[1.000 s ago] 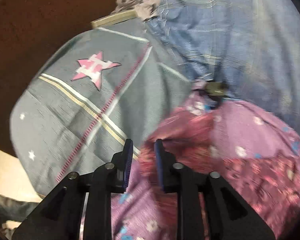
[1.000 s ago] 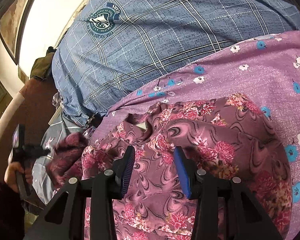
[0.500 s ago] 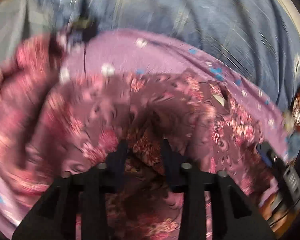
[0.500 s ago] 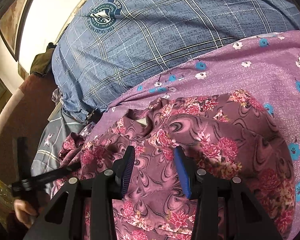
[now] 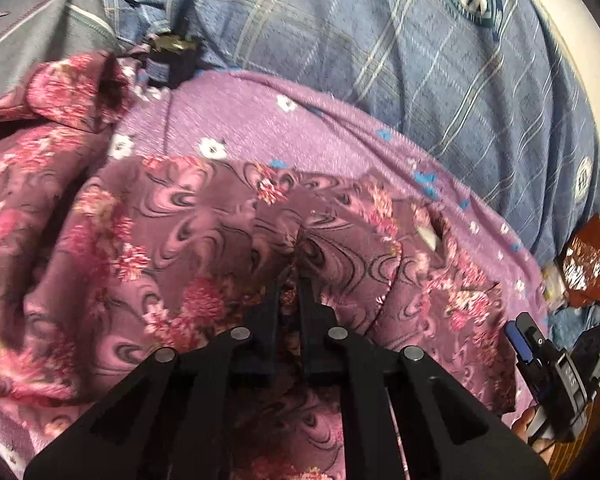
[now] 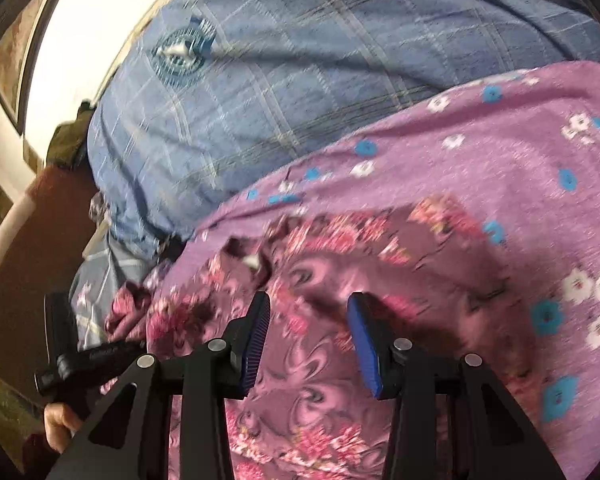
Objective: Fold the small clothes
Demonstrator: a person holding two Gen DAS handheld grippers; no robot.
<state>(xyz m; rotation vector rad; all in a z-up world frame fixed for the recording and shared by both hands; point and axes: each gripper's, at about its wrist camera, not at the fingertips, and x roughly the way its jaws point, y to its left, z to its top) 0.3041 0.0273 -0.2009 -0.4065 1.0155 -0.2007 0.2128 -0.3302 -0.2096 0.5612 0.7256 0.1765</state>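
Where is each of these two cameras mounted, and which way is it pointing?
Left wrist view: sits on the left gripper, looking down along its fingers, pinched shut on the dark floral garment; the right gripper shows at the right edge.
Right wrist view: sits on the right gripper, fingers apart over the garment; the left gripper's body and a hand show lower left.
Both share the garment, the purple flowered cloth and the blue checked bedding.

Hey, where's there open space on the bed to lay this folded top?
Free: blue plaid cover beyond the lilac flowered cloth, which is itself bare toward the right. Crowded: near left, where the maroon floral garment bunches against the grey star cloth.
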